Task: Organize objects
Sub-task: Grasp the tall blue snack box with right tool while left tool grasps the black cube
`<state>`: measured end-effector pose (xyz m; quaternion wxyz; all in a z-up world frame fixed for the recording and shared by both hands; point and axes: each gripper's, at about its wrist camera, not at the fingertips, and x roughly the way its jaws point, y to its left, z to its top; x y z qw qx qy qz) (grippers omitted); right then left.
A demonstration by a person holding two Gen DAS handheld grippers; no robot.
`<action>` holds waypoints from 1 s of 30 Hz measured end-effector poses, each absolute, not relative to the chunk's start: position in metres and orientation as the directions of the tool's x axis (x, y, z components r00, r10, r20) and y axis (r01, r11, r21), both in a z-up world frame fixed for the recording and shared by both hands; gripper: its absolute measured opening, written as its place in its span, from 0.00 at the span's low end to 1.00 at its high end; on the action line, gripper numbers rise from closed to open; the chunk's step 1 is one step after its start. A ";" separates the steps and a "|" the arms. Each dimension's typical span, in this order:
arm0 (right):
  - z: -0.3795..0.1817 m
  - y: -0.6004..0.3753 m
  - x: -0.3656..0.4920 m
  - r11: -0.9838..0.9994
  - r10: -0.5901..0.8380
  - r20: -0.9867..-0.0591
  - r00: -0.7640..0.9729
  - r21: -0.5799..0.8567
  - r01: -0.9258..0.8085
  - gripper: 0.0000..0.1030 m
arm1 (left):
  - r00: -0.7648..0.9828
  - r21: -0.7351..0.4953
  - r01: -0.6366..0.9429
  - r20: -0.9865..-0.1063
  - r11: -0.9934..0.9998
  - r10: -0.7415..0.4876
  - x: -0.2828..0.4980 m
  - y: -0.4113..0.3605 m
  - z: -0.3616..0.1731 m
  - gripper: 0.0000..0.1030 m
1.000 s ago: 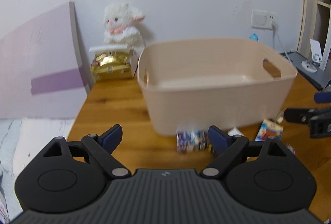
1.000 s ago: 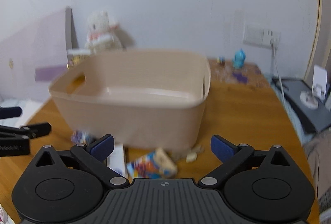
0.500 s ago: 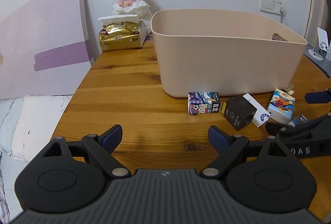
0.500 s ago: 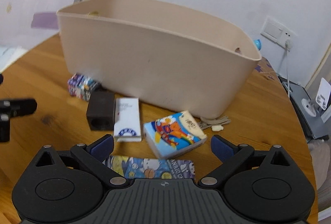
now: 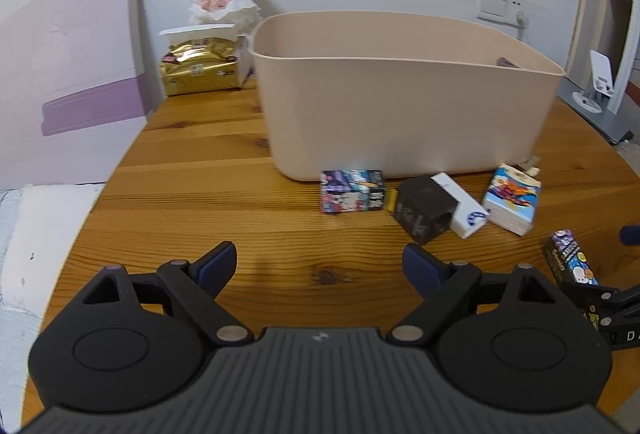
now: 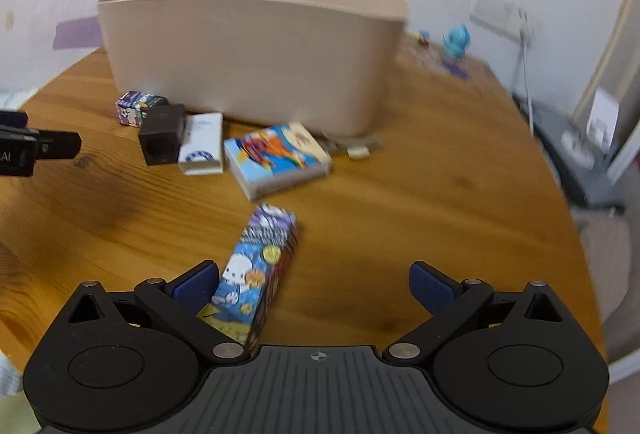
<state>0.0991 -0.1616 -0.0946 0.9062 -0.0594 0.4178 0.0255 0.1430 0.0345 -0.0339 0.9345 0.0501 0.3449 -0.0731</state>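
Both tongs stand wide open, holding nothing: left tongs [image 5: 319,260] over bare bench [image 5: 200,193], right tongs [image 6: 314,280] around the cartoon box [image 6: 258,274] lying near the beige bin [image 6: 256,53].

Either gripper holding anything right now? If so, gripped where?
Nothing held. Left gripper is open over bare table. Right gripper is open; the long cartoon box lies between its fingers, ungripped.

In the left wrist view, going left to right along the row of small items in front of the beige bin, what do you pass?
Colorful cartoon box → dark brown box → white box → tissue pack → long cartoon box.
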 end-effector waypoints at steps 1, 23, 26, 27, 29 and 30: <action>-0.097 -0.169 0.100 0.995 0.016 -0.768 0.640 -0.052 -0.087 0.84 | 0.750 0.040 0.179 -0.652 0.983 -0.110 0.143 0.031 -0.035 0.88; -0.099 -0.211 0.132 0.997 0.069 -0.735 0.675 0.064 -0.032 0.20 | 0.739 -0.019 0.171 -0.658 0.985 -0.141 0.192 -0.029 -0.052 0.87; -0.099 -0.213 0.135 0.997 0.077 -0.735 0.674 0.072 -0.035 0.20 | 0.714 -0.038 0.152 -0.687 0.988 -0.136 0.200 -0.027 -0.057 0.75; -0.099 -0.213 0.135 0.997 0.078 -0.734 0.674 0.073 -0.037 0.20 | 0.708 -0.054 0.152 -0.691 0.987 -0.147 0.201 -0.025 -0.058 0.71; -0.099 -0.213 0.136 0.997 0.079 -0.733 0.675 0.072 -0.038 0.20 | 0.705 -0.077 0.152 -0.690 0.985 -0.163 0.202 -0.021 -0.057 0.63; -0.099 -0.212 0.136 0.997 0.079 -0.732 0.677 0.071 -0.040 0.20 | 0.705 -0.082 0.161 -0.688 0.984 -0.172 0.202 -0.021 -0.056 0.54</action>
